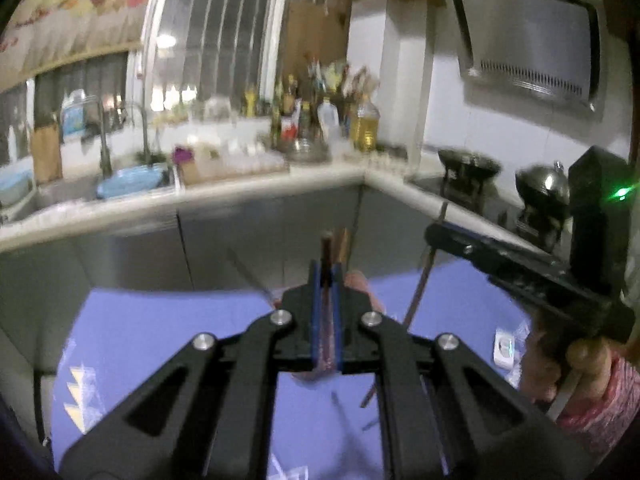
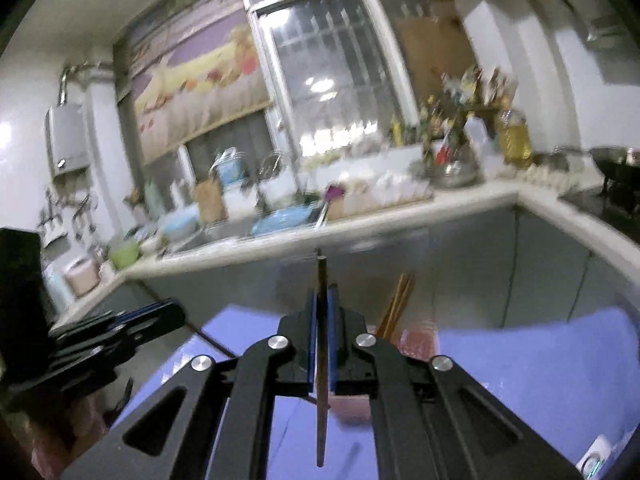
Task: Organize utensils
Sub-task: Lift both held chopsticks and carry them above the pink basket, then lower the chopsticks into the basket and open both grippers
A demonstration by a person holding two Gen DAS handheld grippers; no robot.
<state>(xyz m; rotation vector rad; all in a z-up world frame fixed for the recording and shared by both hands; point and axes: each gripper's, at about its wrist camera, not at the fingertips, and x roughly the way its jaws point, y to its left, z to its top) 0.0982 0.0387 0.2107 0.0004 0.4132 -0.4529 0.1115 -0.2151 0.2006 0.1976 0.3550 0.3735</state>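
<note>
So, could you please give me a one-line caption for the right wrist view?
Right gripper shut on a dark chopstick, raised above a purple tablecloth, facing a cluttered kitchen counter.

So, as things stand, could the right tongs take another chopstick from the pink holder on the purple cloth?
Probably not yet. The right tongs are shut on a dark brown wooden chopstick, so they are occupied. The pink holder sits just beyond, with light wooden chopsticks standing in it.

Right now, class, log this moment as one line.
left hand-held gripper: shut on dark chopstick | right hand-held gripper: shut on thin dark wooden chopstick | below: purple cloth
</note>
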